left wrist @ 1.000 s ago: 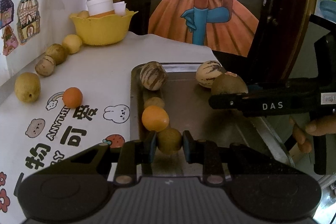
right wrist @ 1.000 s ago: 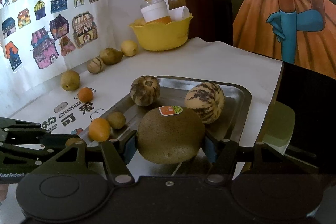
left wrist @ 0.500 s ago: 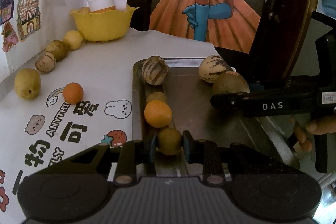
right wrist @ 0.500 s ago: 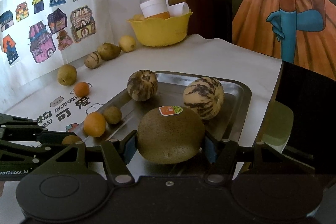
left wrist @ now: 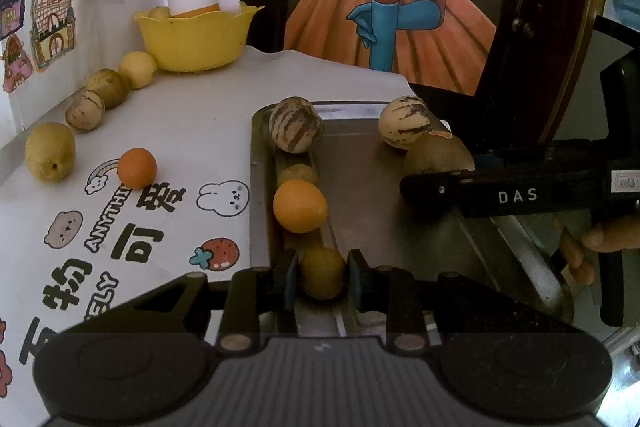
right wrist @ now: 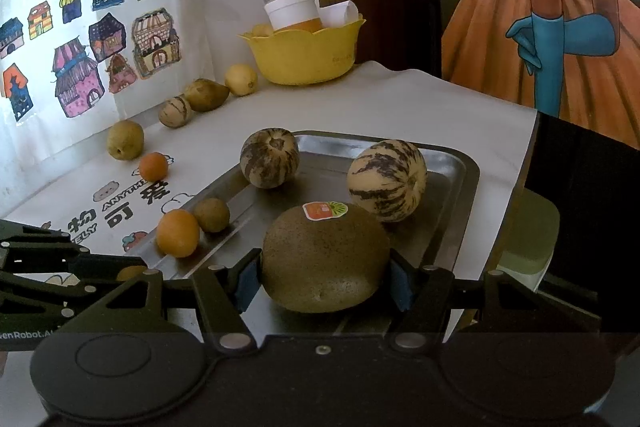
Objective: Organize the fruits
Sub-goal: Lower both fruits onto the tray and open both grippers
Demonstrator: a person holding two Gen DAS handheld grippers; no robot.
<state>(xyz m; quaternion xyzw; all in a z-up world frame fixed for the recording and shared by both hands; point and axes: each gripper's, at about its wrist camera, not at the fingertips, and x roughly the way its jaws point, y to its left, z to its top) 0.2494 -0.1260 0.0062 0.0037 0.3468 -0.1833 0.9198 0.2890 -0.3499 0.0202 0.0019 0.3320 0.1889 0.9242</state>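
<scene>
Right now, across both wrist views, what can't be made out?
- Left gripper: a gap shows beside the small green fruit, so real grip is unclear.
- Brown melon: its underside is hidden by the right gripper; resting on the tray or lifted, can't tell.
- Yellow bowl: its rim hides most of the contents.

A white cartoon-printed tablecloth [left wrist: 192, 131] is spread beneath everything. House drawings [right wrist: 100, 55] are taped to the wall. A painting of an orange-skirted figure [left wrist: 396, 15] is seen behind. A white jar [right wrist: 294, 9] is noted.
</scene>
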